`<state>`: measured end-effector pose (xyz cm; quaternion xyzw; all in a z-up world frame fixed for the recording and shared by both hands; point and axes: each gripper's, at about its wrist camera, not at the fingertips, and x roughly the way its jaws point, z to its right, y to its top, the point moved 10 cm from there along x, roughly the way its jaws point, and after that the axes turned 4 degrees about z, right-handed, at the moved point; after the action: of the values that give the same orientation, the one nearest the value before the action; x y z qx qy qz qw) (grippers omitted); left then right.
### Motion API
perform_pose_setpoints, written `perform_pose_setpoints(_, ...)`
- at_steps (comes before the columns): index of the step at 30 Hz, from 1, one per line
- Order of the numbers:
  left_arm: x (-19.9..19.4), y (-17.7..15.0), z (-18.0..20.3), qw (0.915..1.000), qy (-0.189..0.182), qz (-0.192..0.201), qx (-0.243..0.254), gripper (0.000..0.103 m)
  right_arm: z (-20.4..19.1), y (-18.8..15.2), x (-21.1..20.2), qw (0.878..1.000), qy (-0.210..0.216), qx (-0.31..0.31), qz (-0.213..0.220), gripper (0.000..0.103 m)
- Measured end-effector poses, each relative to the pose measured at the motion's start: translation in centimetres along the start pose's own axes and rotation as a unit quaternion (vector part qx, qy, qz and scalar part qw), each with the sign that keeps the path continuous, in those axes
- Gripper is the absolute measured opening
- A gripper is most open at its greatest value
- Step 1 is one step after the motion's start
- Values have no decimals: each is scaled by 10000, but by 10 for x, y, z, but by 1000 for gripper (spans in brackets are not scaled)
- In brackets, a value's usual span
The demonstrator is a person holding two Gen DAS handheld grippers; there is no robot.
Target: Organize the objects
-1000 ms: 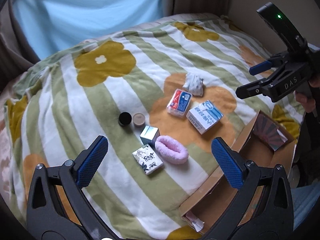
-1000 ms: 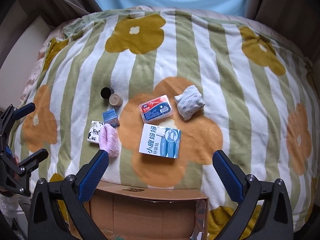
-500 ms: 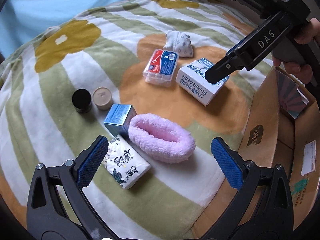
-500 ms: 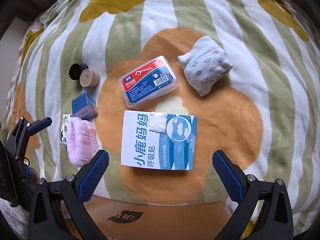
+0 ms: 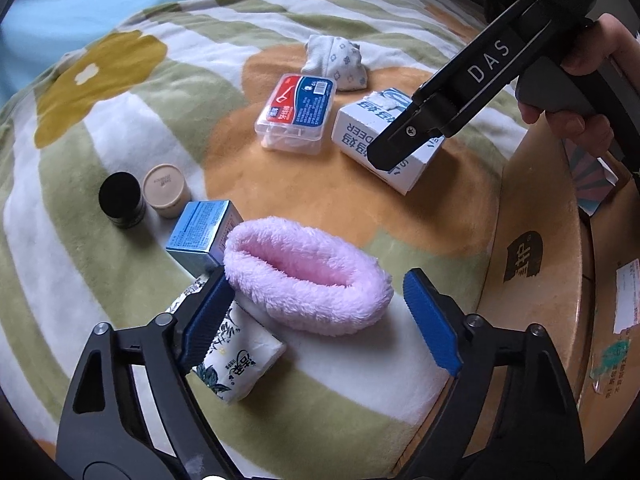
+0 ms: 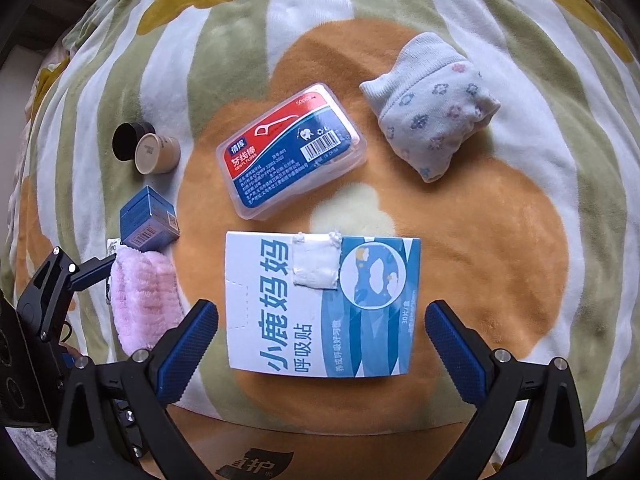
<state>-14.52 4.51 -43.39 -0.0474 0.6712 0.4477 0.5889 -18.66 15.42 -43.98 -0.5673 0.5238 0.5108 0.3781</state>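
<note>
My left gripper [image 5: 320, 316] is open, its fingers on either side of a fluffy pink band [image 5: 306, 276] lying on the blanket, not clamped. My right gripper [image 6: 320, 344] is open, straddling a white and blue box [image 6: 320, 304]; it also shows in the left wrist view [image 5: 384, 140]. A dental floss case [image 6: 290, 150], a folded patterned sock [image 6: 432, 120], a small blue box [image 6: 148, 220], a tan jar [image 6: 156, 154], a black jar [image 6: 128, 140] and a tissue pack [image 5: 236, 356] lie around them.
Everything lies on a striped flower blanket [image 6: 520, 240] on a bed. An open cardboard box [image 5: 560, 280] stands at the bed's near edge, with a printed card inside. The person's hand [image 5: 588, 80] holds the right gripper.
Both grippers have come down and forward. The left has closed in around the pink band, the right around the white and blue box. Both jaws have narrowed a little.
</note>
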Motion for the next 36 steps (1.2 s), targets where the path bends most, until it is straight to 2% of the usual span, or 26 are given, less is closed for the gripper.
perform_pose_setpoints(5,4,0,-6,10000,29,4,-70,72,10,-1,1,9999,-18,86,-62,103)
perform_pose_setpoints(12,10,4,-6,9999,-103,28,-118,57,23,-2,-5,9999,-80,-2,-77,85)
perform_pose_setpoints(18,5,7,-7,9996,-99,75,-245,43,37,-3,-20,9998,-147,-100,-11,84)
perform_pose_setpoints(26,-20,15,-16,9985,107,196,-499,40,62,-2,-62,9989,-274,-293,228,84)
perform_pose_setpoints(33,-65,38,-20,9939,379,573,-868,40,85,3,-119,9957,-269,-592,666,84)
perform_pose_setpoints(35,-78,45,-17,9927,498,655,-887,40,83,-2,-139,9933,-322,-747,827,84)
perform_pose_setpoints(36,-87,50,-13,9920,563,707,-885,40,70,-4,-145,9921,-348,-811,896,84)
